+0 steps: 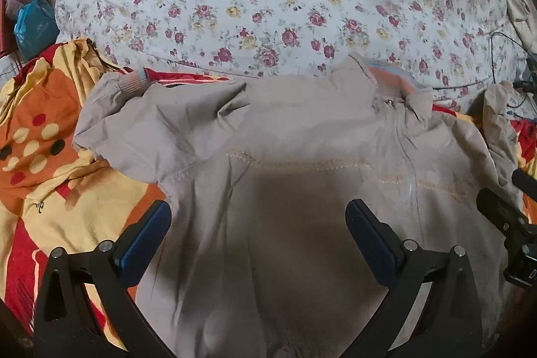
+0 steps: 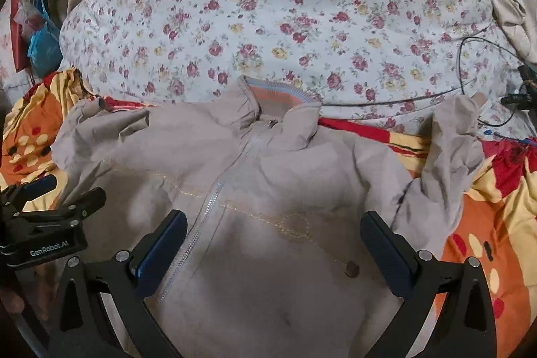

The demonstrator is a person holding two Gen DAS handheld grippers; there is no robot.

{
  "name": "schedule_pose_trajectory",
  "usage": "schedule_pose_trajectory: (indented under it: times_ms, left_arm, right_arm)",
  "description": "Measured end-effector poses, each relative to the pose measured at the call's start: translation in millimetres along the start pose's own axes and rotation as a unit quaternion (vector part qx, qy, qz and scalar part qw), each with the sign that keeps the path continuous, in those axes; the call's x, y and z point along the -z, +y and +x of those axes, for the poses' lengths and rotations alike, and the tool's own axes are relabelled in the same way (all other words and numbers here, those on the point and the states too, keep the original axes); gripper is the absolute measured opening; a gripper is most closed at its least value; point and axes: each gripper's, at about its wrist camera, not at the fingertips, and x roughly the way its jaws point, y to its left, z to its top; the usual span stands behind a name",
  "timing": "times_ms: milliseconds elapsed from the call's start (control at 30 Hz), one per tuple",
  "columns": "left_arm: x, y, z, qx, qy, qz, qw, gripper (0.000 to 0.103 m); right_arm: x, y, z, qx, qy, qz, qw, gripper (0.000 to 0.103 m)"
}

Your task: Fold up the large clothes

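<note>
The left gripper [image 1: 258, 223] hangs with jaws wide apart over the jacket [image 1: 285, 190], gripping nothing; the right gripper [image 2: 273, 237] is likewise spread and empty above the chest. The jacket lies front-up on the bed, zipped, collar [image 2: 278, 96] at 12 o'clock. Folding looks barely begun: the left sleeve [image 1: 134, 109] is bunched at 10 o'clock and the right sleeve [image 2: 449, 156] crumpled at 2 o'clock, both apparently unfolded. The fabric is thin, taupe and wrinkled, with tan stitching and a ribbed collar lining. Beneath lies a bright orange sheet [image 1: 50, 156]; a floral quilt [image 2: 302, 22] bulges beyond.
</note>
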Motion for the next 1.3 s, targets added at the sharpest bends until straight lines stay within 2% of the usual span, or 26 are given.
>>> schedule_pose_trajectory:
  times_ms: [133, 200, 333, 833, 1300]
  left_arm:
    - [-1, 5, -1, -0.001, -0.008, -0.019, 0.9998, 0.103]
    - [-1, 7, 3, -0.001, -0.001, -0.020, 0.9998, 0.103]
    - [1, 6, 10, -0.008, 0.013, -0.017, 0.9997, 0.103]
    - [4, 7, 9, -0.014, 0.010, -0.010, 0.9998, 0.103]
    - [4, 10, 11, -0.015, 0.015, -0.015, 0.9997, 0.103]
  right_arm:
    - [5, -3, 0, 0.002, 0.009, 0.015, 1.000, 0.103]
    - [6, -4, 4, 0.010, 0.026, 0.016, 0.999, 0.103]
    - [11, -7, 9, 0.012, 0.033, 0.020, 0.999, 0.103]
    - [11, -15, 11, 0.012, 0.018, 0.023, 1.000, 0.103]
    - [15, -13, 18, 0.013, 0.034, 0.018, 0.999, 0.103]
